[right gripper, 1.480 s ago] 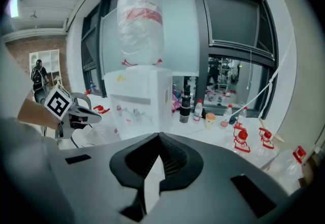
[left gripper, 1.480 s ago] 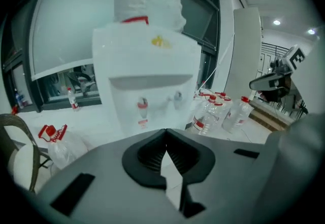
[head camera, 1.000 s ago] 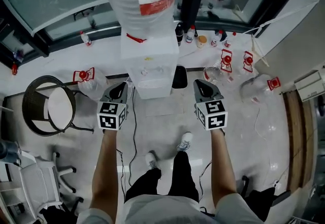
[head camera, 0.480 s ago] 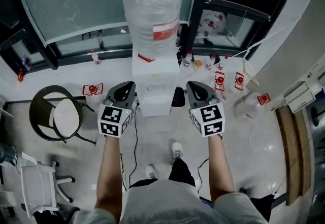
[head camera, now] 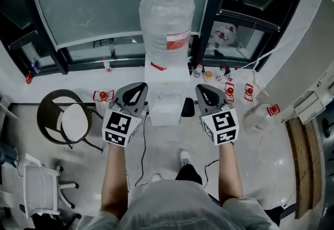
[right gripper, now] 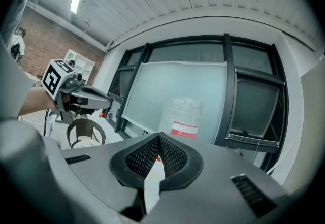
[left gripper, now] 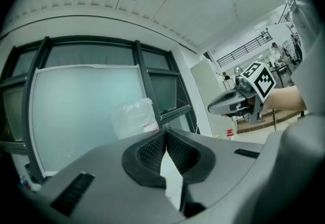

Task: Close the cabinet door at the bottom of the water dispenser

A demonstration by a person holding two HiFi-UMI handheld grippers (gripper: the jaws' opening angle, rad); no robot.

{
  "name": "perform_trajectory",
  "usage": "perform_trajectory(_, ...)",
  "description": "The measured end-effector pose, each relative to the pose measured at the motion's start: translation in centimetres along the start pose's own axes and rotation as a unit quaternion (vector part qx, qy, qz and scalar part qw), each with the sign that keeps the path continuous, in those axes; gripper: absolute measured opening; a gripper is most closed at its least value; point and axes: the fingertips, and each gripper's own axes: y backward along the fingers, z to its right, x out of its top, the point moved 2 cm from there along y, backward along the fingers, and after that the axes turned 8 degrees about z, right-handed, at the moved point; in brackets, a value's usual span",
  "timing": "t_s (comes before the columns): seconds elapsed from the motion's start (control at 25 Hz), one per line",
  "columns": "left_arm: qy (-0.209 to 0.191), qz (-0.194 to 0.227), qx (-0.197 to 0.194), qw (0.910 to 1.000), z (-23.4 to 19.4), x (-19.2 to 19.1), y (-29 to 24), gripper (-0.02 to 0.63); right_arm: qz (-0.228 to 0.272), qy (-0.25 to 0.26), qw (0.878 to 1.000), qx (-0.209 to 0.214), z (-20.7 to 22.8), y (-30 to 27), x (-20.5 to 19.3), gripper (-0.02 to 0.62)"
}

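The white water dispenser (head camera: 166, 99) stands by the window with a plastic-wrapped bottle (head camera: 167, 23) on top. From above, its lower front and the cabinet door are hidden. My left gripper (head camera: 140, 87) hangs in the air just left of the dispenser, and my right gripper (head camera: 201, 89) just right of it. Both are shut with nothing between the jaws, and neither touches the dispenser. In the left gripper view the jaws (left gripper: 165, 132) meet in front of the bottle (left gripper: 136, 116). The right gripper view shows the same closed jaws (right gripper: 159, 137) below the bottle (right gripper: 184, 114).
A round black chair (head camera: 58, 117) stands to the left and a white office chair (head camera: 37, 192) at the lower left. Several empty red-capped jugs (head camera: 259, 114) and small bottles (head camera: 209, 73) lie to the right by the window. A cable (head camera: 142, 156) runs over the floor.
Both grippers have risen, and the head view now looks from higher up. The dispenser appears smaller and farther below. The jaws stay shut.
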Motion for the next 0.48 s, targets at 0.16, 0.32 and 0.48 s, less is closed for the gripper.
perform_trajectory(0.16,-0.011,0.005,0.003,0.9999,0.0,1.0,0.3,0.02,0.006,0.011,1.0,0.005,0.0,0.2,1.0,0.028)
perform_trajectory(0.32,-0.01,0.017,0.005,0.9998,0.1,1.7,0.3,0.02,0.012,0.017,1.0,0.002,0.5,0.2,1.3,0.028)
perform_trajectory(0.48,-0.013,0.015,0.007,0.9998,-0.2,1.8,0.3,0.02,0.012,0.02,1.0,-0.001,0.8,0.3,1.4,0.028)
